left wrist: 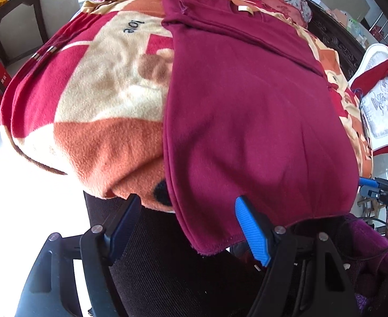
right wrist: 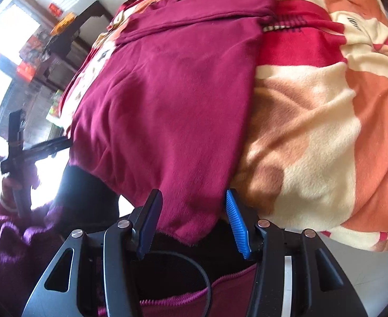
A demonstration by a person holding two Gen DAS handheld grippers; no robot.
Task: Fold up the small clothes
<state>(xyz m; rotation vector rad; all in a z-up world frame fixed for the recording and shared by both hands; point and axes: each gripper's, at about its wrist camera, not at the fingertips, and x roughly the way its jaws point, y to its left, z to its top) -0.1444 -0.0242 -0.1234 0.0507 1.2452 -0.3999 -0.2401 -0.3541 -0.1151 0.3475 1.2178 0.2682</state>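
A maroon sweatshirt [left wrist: 246,105] lies flat on a red, orange and cream fleece blanket [left wrist: 93,100], sleeves folded across its upper part, hem hanging over the near edge. My left gripper [left wrist: 187,206] is open, its jaws straddling the hem's left corner without closing on it. In the right wrist view the same sweatshirt [right wrist: 173,100] fills the middle, on the blanket [right wrist: 326,121]. My right gripper [right wrist: 194,200] is open, its jaws on either side of the hem's right corner.
A dark chair back [left wrist: 154,264] lies under the blanket's near edge. The other gripper, held in a hand, shows at the left of the right wrist view [right wrist: 17,148]. A white embroidered cushion [left wrist: 381,105] sits at right. Dark furniture [right wrist: 70,34] stands behind.
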